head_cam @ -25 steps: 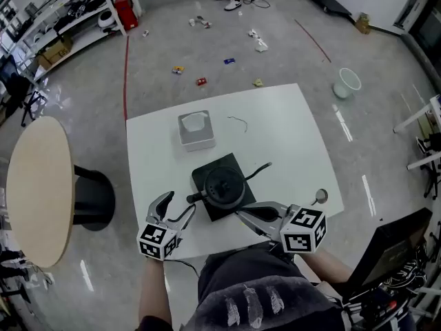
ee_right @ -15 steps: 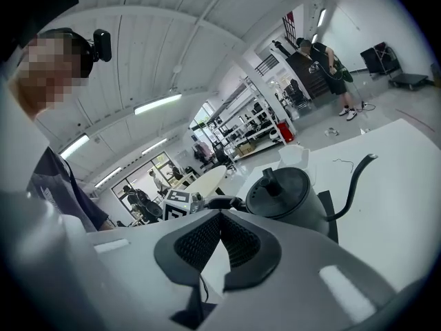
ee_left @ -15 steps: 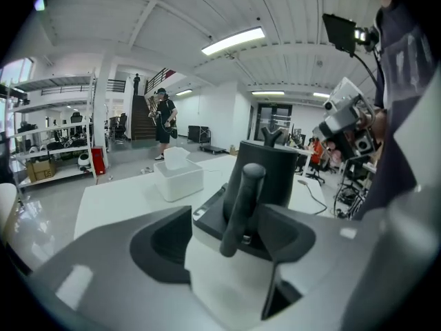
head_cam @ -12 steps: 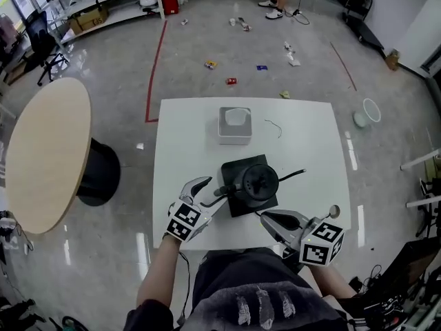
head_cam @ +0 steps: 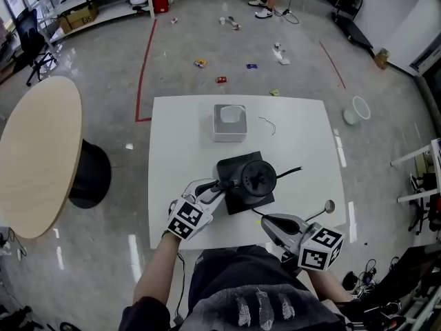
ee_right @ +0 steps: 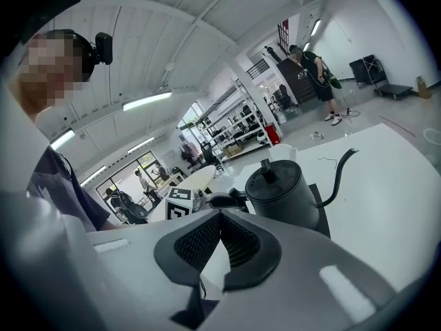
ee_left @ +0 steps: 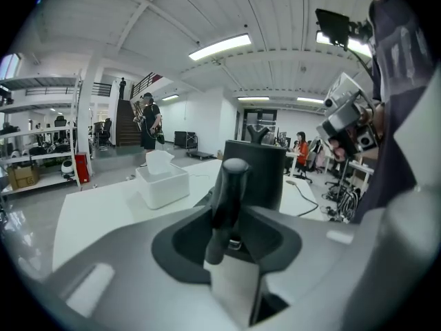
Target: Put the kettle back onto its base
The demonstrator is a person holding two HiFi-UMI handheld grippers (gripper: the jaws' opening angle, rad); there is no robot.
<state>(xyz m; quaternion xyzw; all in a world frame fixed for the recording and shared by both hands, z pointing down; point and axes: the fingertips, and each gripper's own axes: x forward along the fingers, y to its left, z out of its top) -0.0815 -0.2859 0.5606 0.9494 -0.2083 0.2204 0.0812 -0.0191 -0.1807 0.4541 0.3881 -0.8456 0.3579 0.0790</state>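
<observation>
A black gooseneck kettle (head_cam: 258,176) stands on a square black base (head_cam: 238,204) in the middle of the white table (head_cam: 179,143), its spout pointing right. My left gripper (head_cam: 215,187) is at the kettle's left. Its jaws have just been closing, and they are now shut on the kettle's handle (ee_left: 227,198), which stands upright between them in the left gripper view, the kettle body (ee_left: 256,174) behind it. My right gripper (head_cam: 265,221) hangs near the table's front edge, right of the base. It is shut and empty (ee_right: 220,216), with the kettle (ee_right: 282,192) ahead of it.
A white box (head_cam: 229,121) sits behind the kettle, with a thin wire (head_cam: 267,124) beside it. A small round thing on a stalk (head_cam: 329,204) stands at the table's right edge. A round wooden table (head_cam: 34,150) is at the left, and a white bucket (head_cam: 353,107) is on the floor.
The left gripper came in to the kettle's handle and its jaws closed round it. The right gripper drew a little away from the base, toward the table's front edge.
</observation>
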